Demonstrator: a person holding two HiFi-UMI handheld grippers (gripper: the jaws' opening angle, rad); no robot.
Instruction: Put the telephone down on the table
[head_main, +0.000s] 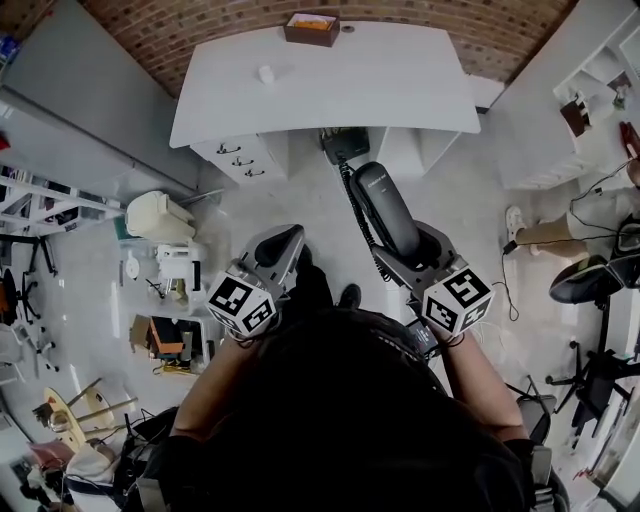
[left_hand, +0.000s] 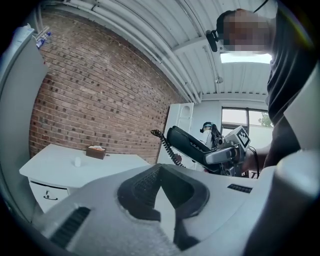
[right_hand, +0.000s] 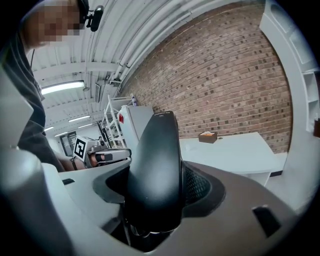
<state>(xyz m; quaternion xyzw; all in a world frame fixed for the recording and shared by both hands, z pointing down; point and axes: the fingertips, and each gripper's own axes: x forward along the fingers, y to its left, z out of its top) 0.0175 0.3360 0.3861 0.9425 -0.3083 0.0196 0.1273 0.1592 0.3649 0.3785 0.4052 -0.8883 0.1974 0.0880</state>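
White curved table (head_main: 400, 80) sits at the frame's top, well apart from the black plastic telephone handset (head_main: 388, 212), which the right gripper (head_main: 412, 252) squeezes tight mid-frame so it won't drop. Beside it the left gripper (head_main: 280, 245) is closed, empty.

No legible text, brand, number or sign in any view.
Left marker cube (head_main: 243, 305), on left gripper (head_main: 283, 243): black-and-white square code pattern, no letters or digits.
Right marker cube (head_main: 456, 298), on right gripper (head_main: 398, 250): same kind of pattern.
Telephone (head_main: 385, 210) shell: plain black, no marking readable.
Box (head_main: 311, 28) on table (head_main: 400, 90): too small to read.
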